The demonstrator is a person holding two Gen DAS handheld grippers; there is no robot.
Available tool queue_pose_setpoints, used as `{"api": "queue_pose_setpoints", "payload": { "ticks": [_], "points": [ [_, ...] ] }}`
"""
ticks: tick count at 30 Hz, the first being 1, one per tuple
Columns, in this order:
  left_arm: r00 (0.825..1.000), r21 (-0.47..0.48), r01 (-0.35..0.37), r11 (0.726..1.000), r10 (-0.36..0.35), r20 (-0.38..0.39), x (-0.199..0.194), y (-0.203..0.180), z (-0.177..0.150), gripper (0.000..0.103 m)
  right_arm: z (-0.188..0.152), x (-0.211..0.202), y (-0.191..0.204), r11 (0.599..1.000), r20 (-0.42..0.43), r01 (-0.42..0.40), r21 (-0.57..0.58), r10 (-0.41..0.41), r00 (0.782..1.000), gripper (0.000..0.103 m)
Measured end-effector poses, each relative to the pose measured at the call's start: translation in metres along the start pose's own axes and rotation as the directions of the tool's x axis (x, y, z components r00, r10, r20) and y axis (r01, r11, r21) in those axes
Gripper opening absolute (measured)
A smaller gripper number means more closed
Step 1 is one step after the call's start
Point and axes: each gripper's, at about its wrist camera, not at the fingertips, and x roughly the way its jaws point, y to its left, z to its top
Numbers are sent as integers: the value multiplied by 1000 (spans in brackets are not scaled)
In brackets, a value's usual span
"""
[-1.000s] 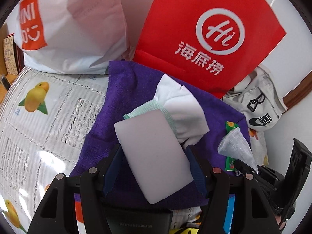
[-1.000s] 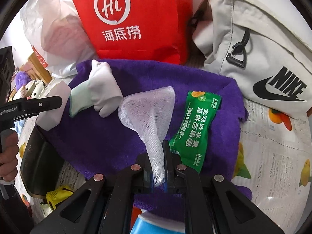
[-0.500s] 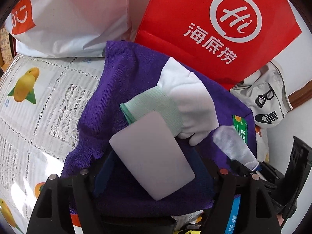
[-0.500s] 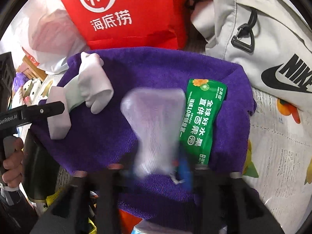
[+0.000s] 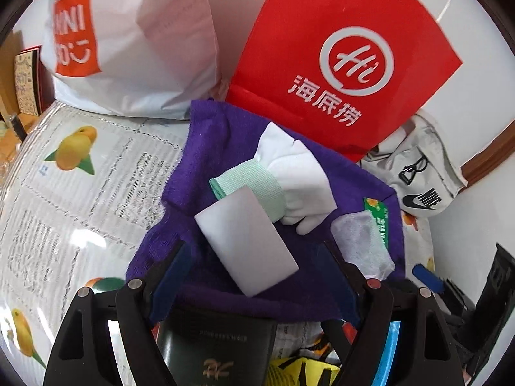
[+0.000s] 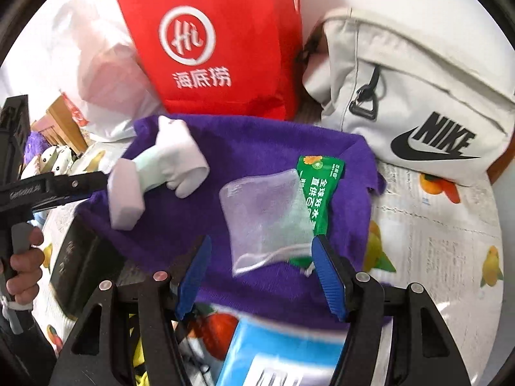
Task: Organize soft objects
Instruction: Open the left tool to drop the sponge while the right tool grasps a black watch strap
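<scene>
A purple towel lies spread on the table, which wears a cloth printed with fruit and newsprint. Four soft things rest on the towel. A pale rectangular sponge sits near its front edge, touching the mint cuff of a white glove that lies just behind it. To the right of these lies a translucent mesh pouch, its right side overlapping a green snack packet.

The left tongs stand spread wide, their blue pads on either side of the sponge's near end and clear of it (a gap shows on both sides). The right tongs are opening; the pouch's drawstring end lies between their pads, with the pads not pressing on it. A hand grips the left tool's handle at the edge of the right wrist view.

Behind the towel stand a red paper bag with white lettering, a white plastic shopping bag to its left, and a pale grey Nike bag to its right. A dark booklet lies in front of the towel, beneath the left tongs.
</scene>
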Motion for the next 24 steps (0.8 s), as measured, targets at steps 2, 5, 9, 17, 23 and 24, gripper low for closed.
{"api": "queue_pose_setpoints", "payload": {
  "ticks": [2,5,9,17,23,24],
  "points": [
    [1000,-3,6,1000,-6,7,-8,1,-5,80,-11,-12,6,1000,21,-11,-17,11,1000,64],
    [1000,1,22,1000,-22,11,-20,4,-13,80,-25,-20,22,998,19,-26,-51,27,999,61],
    [999,13,0,1000,-1,52,-35,9,-28,80,-45,-14,41,993,-45,-66,-95,62,997,41],
    [992,31,-59,998,55,114,-63,30,-61,80,-67,11,72,974,-178,-27,-224,-14,984,34],
    [992,17,-13,1000,11,126,-76,47,-73,80,-65,33,85,947,-247,9,-322,-93,965,29],
    [992,15,-12,1000,10,128,-77,50,-74,80,-65,39,86,942,-269,12,-335,-107,957,26]
  ]
}}
